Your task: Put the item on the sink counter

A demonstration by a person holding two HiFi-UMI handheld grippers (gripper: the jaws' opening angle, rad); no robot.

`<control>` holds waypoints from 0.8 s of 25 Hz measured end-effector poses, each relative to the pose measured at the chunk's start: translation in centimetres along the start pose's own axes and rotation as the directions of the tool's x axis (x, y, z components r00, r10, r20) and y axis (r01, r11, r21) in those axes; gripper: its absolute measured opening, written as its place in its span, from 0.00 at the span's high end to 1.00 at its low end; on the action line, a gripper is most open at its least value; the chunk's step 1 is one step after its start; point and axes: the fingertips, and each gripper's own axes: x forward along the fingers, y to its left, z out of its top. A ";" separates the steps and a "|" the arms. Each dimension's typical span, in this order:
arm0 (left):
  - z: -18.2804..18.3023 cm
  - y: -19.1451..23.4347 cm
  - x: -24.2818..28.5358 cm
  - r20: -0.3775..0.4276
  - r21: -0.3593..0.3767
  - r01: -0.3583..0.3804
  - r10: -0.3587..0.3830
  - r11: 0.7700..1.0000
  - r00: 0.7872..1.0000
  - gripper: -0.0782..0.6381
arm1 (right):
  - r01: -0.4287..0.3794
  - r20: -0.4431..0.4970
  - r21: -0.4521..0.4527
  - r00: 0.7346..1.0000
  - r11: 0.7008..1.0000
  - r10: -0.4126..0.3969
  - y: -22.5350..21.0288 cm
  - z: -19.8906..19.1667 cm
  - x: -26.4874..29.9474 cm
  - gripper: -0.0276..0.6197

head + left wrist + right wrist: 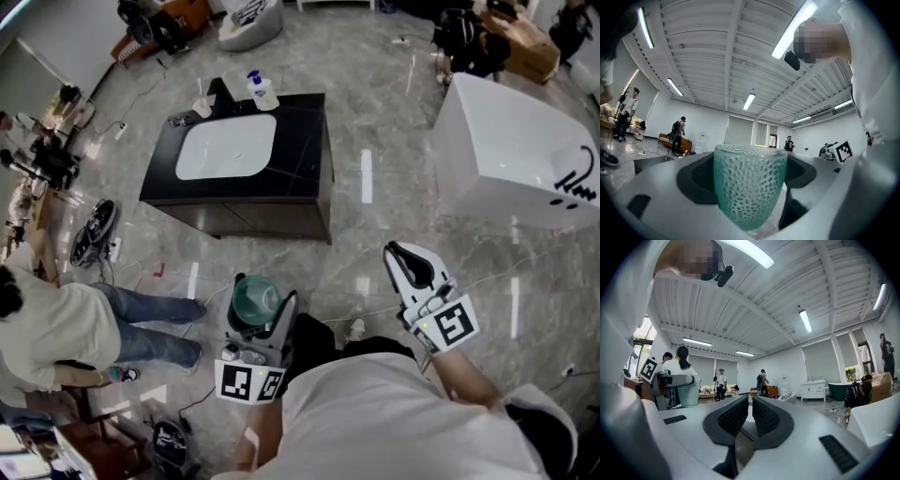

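Observation:
A green dimpled glass cup (255,297) stands upright between the jaws of my left gripper (261,314), which is shut on it just above the floor in front of me. In the left gripper view the cup (749,187) fills the middle, and both pads press on its sides. The black sink counter (305,141) with its white basin (228,146) stands some way ahead, apart from the cup. My right gripper (401,255) is held out to the right, its ribbed pads (735,417) close together with nothing between them. The right gripper view also catches the cup (688,391) at the left.
On the counter's far edge stand a soap bottle (262,91), a small cup (202,106) and a dark faucet (223,94). A white bathtub (511,159) is at the right. A person (56,323) sits on the floor at the left, near shoes (94,230) and cables.

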 end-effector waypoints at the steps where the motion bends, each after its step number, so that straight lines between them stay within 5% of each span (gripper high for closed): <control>1: 0.0 0.0 0.0 0.002 -0.001 -0.002 0.002 1.000 1.000 0.35 | -0.003 -0.005 -0.003 1.000 1.000 0.003 0.0 0.0 0.0 0.88; 20: -0.7 5.6 9.6 0.045 -0.020 0.147 -0.146 0.989 0.988 0.35 | 0.145 -0.014 -0.061 0.989 0.988 -0.146 -4.8 1.0 6.4 0.88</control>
